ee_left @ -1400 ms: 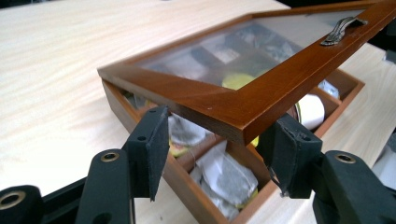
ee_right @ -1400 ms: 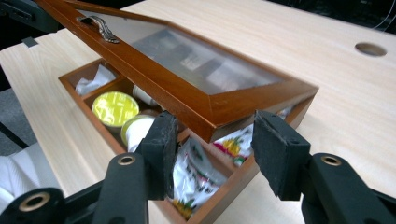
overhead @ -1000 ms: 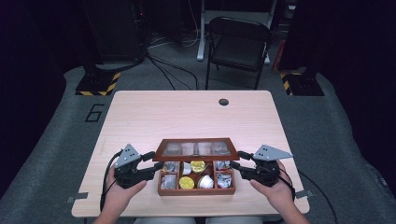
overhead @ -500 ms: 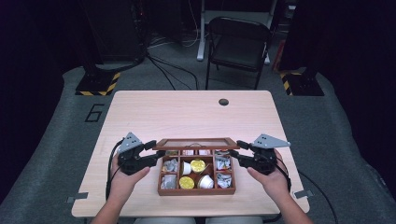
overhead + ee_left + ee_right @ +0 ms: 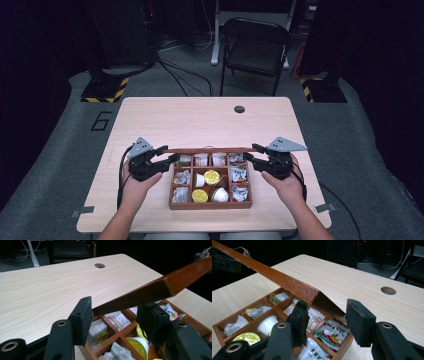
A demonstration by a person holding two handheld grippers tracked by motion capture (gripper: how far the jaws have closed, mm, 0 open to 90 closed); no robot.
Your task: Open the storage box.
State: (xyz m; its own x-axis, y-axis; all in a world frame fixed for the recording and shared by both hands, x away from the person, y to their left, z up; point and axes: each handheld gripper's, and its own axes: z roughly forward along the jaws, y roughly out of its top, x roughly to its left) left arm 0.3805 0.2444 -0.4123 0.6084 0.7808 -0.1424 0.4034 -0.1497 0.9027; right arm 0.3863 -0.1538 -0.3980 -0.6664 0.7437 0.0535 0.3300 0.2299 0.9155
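Wooden lid [image 5: 207,149], flat on the box [image 5: 210,205] a second ago, now swings up near the tabletop [image 5: 200,120] edge; your left claw [image 5: 169,159] and right claw [image 5: 248,156], half open, bracket its ends ungripped.

A brown wooden box [image 5: 210,204] sits near the front edge of a pale wooden table [image 5: 200,120], between the person's two hands. It is divided into a grid of small compartments. These hold white paper sachets [image 5: 312,315], crinkled foil packets [image 5: 329,334] and small white cups [image 5: 267,324], some with yellow foil tops [image 5: 212,176]. The box's hinged lid [image 5: 209,149] is raised, seen edge-on from above as a thin brown bar along the box's far side. In the left gripper view the lid [image 5: 160,285] slants upward over the open compartments; in the right gripper view the lid [image 5: 287,282] likewise tilts up from the far edge.
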